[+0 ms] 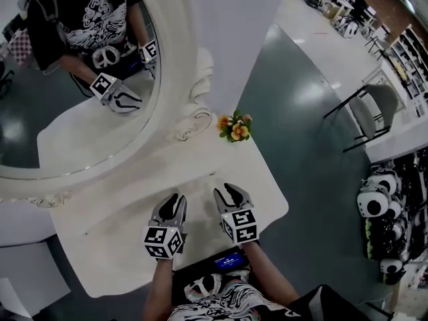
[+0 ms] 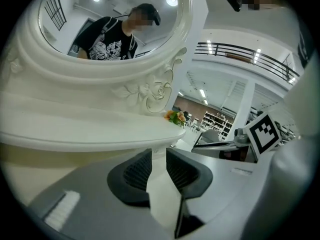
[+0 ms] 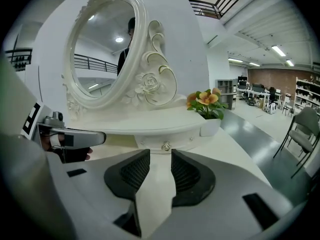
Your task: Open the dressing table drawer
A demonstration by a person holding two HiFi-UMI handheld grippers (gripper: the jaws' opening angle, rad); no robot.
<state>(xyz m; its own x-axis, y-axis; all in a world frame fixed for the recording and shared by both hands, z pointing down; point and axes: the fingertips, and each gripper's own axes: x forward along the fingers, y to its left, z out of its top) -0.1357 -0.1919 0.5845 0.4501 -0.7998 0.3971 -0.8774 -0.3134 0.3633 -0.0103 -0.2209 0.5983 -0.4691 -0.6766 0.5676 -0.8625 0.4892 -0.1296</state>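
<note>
The white dressing table point(image 1: 120, 239) carries an oval mirror point(image 1: 73, 79) on a raised shelf. In the right gripper view a small shut drawer point(image 3: 182, 139) with a round metal knob point(image 3: 166, 146) sits under that shelf, straight ahead of my right gripper point(image 3: 160, 156). The right gripper's jaws stand a little apart with nothing between them, a short way off the knob. My left gripper point(image 2: 159, 156) is narrowly open and empty too, facing the shelf edge. In the head view the left gripper point(image 1: 174, 202) and the right gripper point(image 1: 229, 192) hover side by side over the table's front.
A small pot of orange flowers point(image 1: 235, 127) stands at the shelf's right end point(image 3: 207, 106). A grey chair point(image 1: 371, 109) and a white table with black-and-white helmets point(image 1: 374, 202) are on the floor to the right. A white stool point(image 1: 27, 273) stands at the left.
</note>
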